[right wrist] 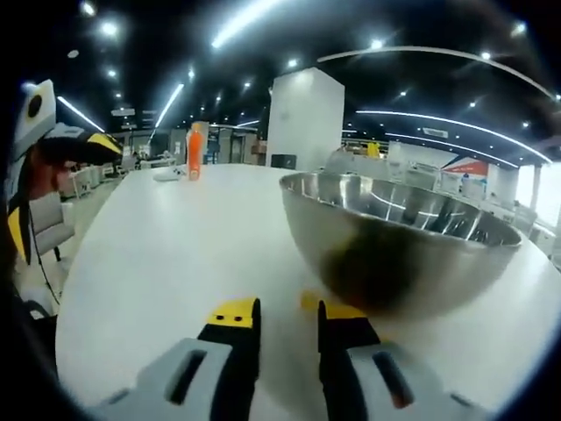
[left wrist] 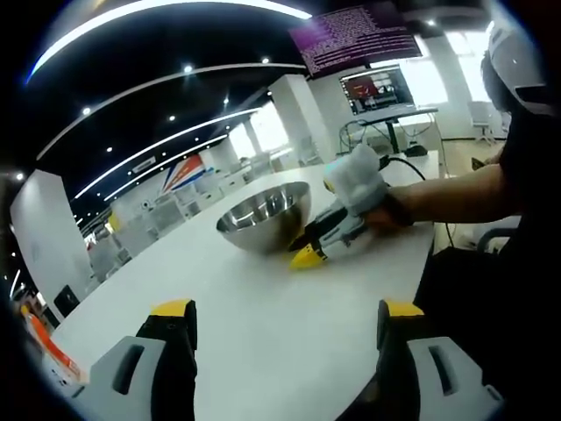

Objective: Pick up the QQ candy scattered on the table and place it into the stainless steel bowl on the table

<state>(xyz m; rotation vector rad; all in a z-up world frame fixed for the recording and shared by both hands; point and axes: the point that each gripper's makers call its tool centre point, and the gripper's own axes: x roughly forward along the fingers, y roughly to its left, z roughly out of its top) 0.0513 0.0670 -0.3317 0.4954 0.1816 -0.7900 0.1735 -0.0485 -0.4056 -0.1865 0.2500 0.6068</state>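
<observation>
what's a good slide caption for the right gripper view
Right tongs, nearly closed, low on the white table beside the steel bowl.

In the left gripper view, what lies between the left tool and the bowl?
Only bare white table between the left tool and the bowl; the right tool sits beside the bowl.

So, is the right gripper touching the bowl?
Cannot tell. In the left gripper view the right gripper tips lie at the bowl base; no gap or contact is plain.

Left hand-held gripper [left wrist: 285, 320] agape — right hand-held gripper [right wrist: 289, 317] near-closed.
</observation>
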